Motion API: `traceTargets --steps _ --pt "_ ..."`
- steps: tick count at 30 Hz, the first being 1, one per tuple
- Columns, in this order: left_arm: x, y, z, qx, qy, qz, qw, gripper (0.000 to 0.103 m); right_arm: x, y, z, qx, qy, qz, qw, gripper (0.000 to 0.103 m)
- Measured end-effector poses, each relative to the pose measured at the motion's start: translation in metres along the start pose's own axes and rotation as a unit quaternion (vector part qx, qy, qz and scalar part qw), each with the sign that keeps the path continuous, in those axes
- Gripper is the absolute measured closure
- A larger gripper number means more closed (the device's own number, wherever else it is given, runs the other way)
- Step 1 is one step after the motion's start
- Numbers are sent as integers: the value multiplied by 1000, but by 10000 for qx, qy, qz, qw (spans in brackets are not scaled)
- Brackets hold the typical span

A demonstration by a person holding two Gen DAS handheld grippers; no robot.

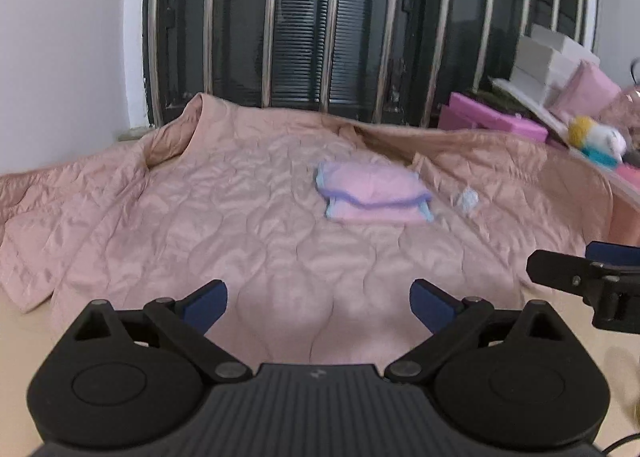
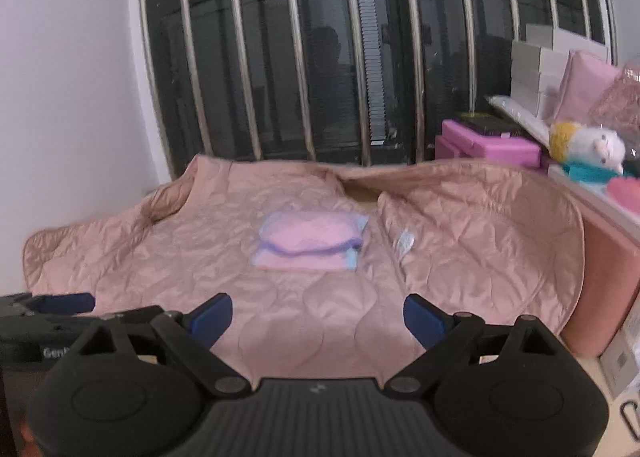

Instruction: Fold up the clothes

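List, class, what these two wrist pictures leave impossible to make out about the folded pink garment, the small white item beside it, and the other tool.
- Folded pink garment: both views blur it; its type is unclear.
- Small white item beside it: too small and blurred in both views to identify.
- Right tool: cut off by the left wrist view's right edge.
- Left tool: cut off by the right wrist view's left edge.

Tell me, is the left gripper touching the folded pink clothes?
Apart. The left wrist view shows the left gripper open, with bare quilt between it and the folded pink clothes.
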State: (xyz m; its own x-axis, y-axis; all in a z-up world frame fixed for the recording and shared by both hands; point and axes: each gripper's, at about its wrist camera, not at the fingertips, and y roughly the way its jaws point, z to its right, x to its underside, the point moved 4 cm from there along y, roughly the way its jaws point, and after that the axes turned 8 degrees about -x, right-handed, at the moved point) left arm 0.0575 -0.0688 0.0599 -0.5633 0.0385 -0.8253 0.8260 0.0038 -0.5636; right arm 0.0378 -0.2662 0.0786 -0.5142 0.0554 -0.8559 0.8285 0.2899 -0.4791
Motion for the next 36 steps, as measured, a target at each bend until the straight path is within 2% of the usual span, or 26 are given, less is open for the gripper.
traceTargets --steps 2,4,7,9,11,13,15,17,23,25,27,36 --pt "25 -19 -10 -20 16 81 10000 0 22 -12 -3 -127 -1 -21 9999 10" --pt "60 -38 -22 -135 -41 173 9998 0 52 -31 -11 -436 -9 -5 9991 10" --pt "97 -45 -35 -336 106 199 9992 0 93 -46 -22 -712 -21 -39 9975 10" --pt "114 -44 -42 -458 230 200 9985 0 113 -42 -26 -615 -76 -113 9980 8" --pt "122 -42 -48 -597 281 168 9977 0 126 -31 -25 -301 -34 -270 9992 8" --pt "126 -40 -54 -660 118 210 9975 0 133 -24 -26 -87 -27 -309 9995 8" --pt "127 -34 -59 -737 -9 70 9973 0 136 -18 -29 11 -48 -283 9996 8" --pt "126 -26 -60 -589 -48 -199 9981 0 137 -12 -34 77 -134 -335 9993 8" --pt "125 -23 -60 -591 -68 -266 9979 0 143 2 -44 223 -491 -499 9973 7" --pt "123 -21 -60 -611 -76 -292 9977 0 143 2 -44 288 -444 -500 9973 6" --pt "119 -18 -58 -648 -87 -360 9972 0 140 4 -40 299 -303 -553 9976 0" --pt "111 -4 -51 -666 -87 -459 9967 1 125 29 -35 461 -221 -821 9953 0"
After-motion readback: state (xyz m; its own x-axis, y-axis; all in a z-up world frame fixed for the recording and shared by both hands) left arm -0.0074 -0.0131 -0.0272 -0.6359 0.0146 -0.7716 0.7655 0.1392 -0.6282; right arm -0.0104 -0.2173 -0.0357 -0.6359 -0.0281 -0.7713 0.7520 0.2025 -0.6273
